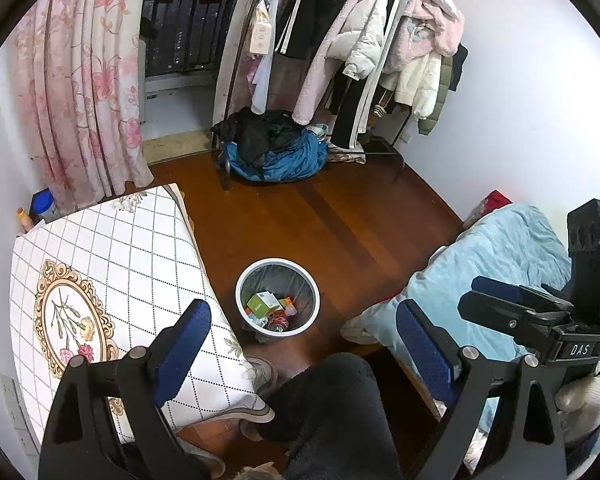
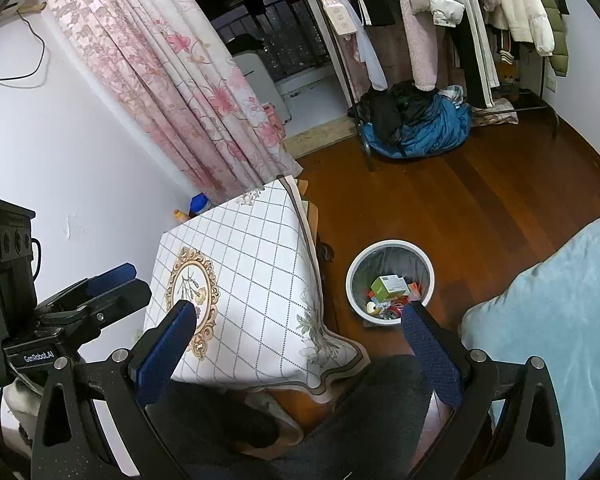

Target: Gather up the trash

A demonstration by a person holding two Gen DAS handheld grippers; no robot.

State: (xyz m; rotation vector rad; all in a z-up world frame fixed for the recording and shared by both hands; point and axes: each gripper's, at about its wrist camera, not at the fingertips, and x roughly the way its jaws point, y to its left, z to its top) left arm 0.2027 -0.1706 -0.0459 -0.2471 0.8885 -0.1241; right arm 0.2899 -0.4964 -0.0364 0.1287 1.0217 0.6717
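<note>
- The left gripper (image 1: 304, 344) has its blue-padded fingers (image 1: 184, 344) spread wide, with nothing between them but air; a dark-trousered leg (image 1: 332, 412) lies low between the two fingers.
- The right gripper (image 2: 300, 344) is likewise spread wide and empty, its pads (image 2: 428, 344) far apart above the same dark-clad legs (image 2: 364, 412).
- The tablecloth (image 1: 112, 280), white with a diamond grid and a floral medallion, lies behind the left gripper's left finger; a blue-lidded jar (image 1: 46, 204) stands at its far corner by the wall.
- The trash bin (image 1: 277, 297), round and white-rimmed with a grey liner, stands on the wooden floor (image 1: 340, 220) just beyond and between the left gripper's fingers. In the right wrist view it touches the tip of the right finger.
- Inside the bin lie a green and white carton (image 2: 388, 285) and mixed wrappers.
- A light blue blanket (image 1: 500, 264) lies beyond the right-hand finger in both views.
- Farther off, a clothes rack (image 1: 372, 32) with coats stands over a blue bundle (image 1: 280, 160); a pink floral curtain (image 1: 84, 80) hangs far left.
</note>
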